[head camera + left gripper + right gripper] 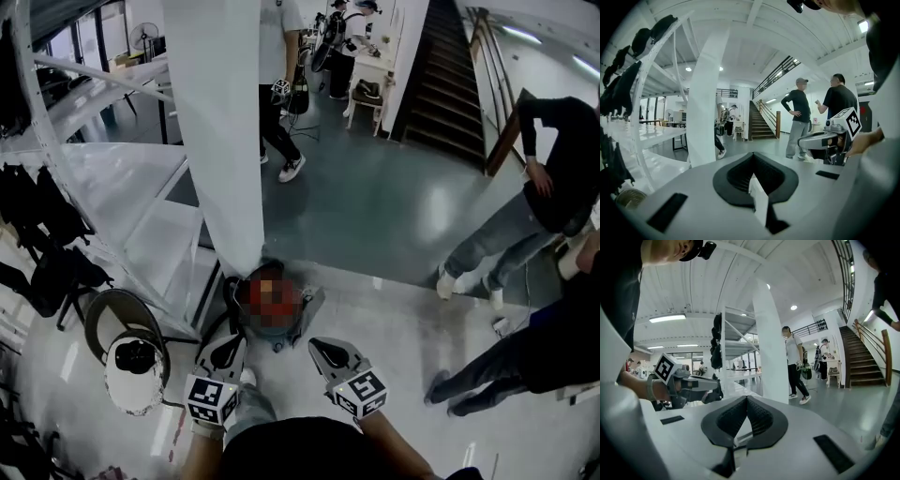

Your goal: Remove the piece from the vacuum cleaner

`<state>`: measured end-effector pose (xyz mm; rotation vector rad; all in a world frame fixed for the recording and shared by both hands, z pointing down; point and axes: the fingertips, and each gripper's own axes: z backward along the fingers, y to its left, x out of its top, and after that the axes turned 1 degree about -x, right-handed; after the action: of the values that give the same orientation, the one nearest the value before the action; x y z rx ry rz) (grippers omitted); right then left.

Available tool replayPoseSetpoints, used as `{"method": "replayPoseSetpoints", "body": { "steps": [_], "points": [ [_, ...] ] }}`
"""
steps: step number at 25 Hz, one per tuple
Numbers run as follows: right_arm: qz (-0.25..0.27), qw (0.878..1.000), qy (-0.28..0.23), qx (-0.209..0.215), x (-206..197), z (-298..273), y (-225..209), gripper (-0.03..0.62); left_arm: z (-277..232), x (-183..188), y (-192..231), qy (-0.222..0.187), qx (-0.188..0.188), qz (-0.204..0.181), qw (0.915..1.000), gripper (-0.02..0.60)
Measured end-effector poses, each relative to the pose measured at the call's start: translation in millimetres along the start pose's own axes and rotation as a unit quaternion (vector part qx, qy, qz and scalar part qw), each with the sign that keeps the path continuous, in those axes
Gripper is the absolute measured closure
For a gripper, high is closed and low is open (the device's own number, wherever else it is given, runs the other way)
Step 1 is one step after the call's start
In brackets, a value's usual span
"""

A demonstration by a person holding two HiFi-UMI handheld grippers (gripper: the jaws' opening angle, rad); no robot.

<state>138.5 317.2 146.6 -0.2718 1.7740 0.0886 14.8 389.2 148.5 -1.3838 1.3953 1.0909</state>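
Low on the floor, at the foot of the white column, sits what I take to be the vacuum cleaner, a dark rounded body just beyond both tools. A blurred patch hides its middle, so the piece to come off cannot be made out. The left tongs and right tongs point at it side by side from the near side, neither touching it. Both are closed on nothing: each tool's own view shows its black pads meeting at the tip.

The step in hand looks like the approach. To do it well, I judge, the tongs should open before reaching the body. One can then brace the housing while the other takes the piece squarely and pulls along its seating; otherwise the body may slide on the smooth floor.

Only the head view shows the vacuum cleaner. Both gripper views look level over it, towards the column, the stairs and people standing. The left gripper view catches the right tongs at its right, and the right gripper view catches the left tongs at its left.
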Motion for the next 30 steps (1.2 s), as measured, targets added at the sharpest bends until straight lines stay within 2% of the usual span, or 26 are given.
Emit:
{"method": "replayPoseSetpoints", "body": {
  "steps": [8,12,18,23,30],
  "points": [
    [0.001,0.999,0.004,-0.041,35.1,-106.4,-41.4,0.568,-72.2,23.4,104.1,-0.006,-0.044,-0.009,0.999,0.565],
    [-0.007,0.998,0.004,-0.06,45.1,-160.6,-53.6,0.568,-99.7,24.0,157.6,-0.002,-0.057,-0.003,0.9984,0.565],
    [-0.013,0.996,0.006,-0.09,54.3,-221.8,-67.1,0.568,-136.8,20.5,212.6,0.009,-0.096,-0.008,0.9953,0.565],
    [-0.026,0.992,0.009,-0.121,54.2,-245.8,-74.7,0.568,-158.9,22.3,233.9,0.008,-0.129,-0.01,0.9916,0.565],
    [-0.052,0.983,0.019,-0.174,35.3,-236.8,-88.0,0.568,-185.4,7.1,223.8,0.027,-0.179,-0.009,0.9834,0.565]
  ]
}}
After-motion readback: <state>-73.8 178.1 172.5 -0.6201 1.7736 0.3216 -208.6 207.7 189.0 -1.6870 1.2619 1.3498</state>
